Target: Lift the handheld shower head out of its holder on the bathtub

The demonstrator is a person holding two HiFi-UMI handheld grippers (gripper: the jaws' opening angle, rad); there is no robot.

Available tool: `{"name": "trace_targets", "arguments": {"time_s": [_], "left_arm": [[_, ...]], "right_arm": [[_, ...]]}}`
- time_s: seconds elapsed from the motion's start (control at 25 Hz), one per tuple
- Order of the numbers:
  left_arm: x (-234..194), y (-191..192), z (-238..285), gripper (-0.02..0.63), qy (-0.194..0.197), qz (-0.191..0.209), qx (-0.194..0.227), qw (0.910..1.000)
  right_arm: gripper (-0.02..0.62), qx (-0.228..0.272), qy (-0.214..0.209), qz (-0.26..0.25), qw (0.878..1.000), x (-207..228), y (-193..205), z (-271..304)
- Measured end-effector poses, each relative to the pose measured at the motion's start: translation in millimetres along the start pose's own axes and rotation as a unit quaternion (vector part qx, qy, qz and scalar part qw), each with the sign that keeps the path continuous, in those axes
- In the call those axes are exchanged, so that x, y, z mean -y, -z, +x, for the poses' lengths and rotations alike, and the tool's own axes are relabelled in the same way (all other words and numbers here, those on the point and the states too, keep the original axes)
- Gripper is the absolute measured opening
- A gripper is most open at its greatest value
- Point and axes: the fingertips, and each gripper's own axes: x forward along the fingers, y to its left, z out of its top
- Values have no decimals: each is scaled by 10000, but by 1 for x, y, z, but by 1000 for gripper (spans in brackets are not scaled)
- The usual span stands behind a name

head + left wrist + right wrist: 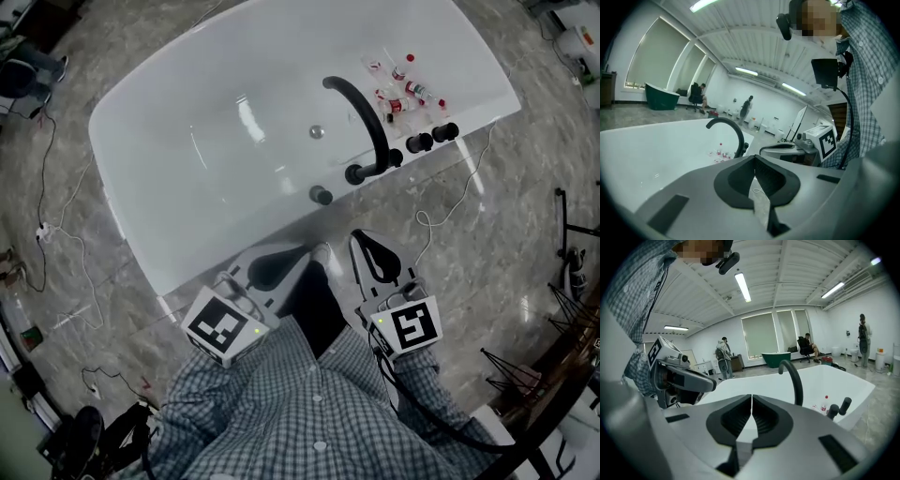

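A white bathtub (pixel 187 141) lies ahead of me. On its near rim stand a black arched spout (pixel 361 117), two black upright fittings (pixel 419 142) (pixel 445 131) and a round black knob (pixel 322 195). I cannot tell which of these fittings is the handheld shower head. In the right gripper view the spout (pixel 792 378) and the two fittings (pixel 839 408) show beyond the jaws. My left gripper (pixel 309 253) and right gripper (pixel 361 239) hover side by side short of the rim, both shut and empty. The left gripper (pixel 754 158) and the right gripper (pixel 751 397) have their pads touching.
Several small red-capped bottles (pixel 398 80) lie on the tub's right corner. White cables (pixel 450 206) trail over the marble floor. A dark wire rack (pixel 572 309) stands at the right. Other people and a green tub (pixel 776 357) are far off in the room.
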Motion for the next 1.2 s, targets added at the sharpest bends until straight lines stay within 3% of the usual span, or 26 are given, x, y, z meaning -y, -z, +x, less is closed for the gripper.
{"name": "trace_targets", "arguments": {"time_s": [0.24, 0.36, 0.44, 0.56, 0.72, 1.0, 1.2], "left_arm": [[-29, 17, 15, 11, 45, -81, 36, 10000], [-44, 33, 24, 11, 105, 323, -156, 9993], [-53, 43, 31, 11, 122, 390, -161, 9990], [-69, 53, 40, 11, 110, 338, -72, 9993], [-82, 66, 46, 11, 229, -40, 23, 9997], [-99, 90, 61, 12, 480, -2, -31, 9988], [-109, 110, 75, 14, 442, 143, -224, 9987]], "right_arm": [[20, -151, 187, 117, 9996, 10, 28, 26], [20, -252, 304, 157, 9991, 16, 45, 42], [20, -350, 354, 174, 9986, 20, 59, 51], [20, -380, 384, 154, 9984, 25, 75, 66], [21, -550, 400, 92, 9976, 27, 94, 78], [21, -812, 454, 59, 9956, 35, 125, 100], [21, -935, 466, 72, 9945, 40, 149, 111]]}}
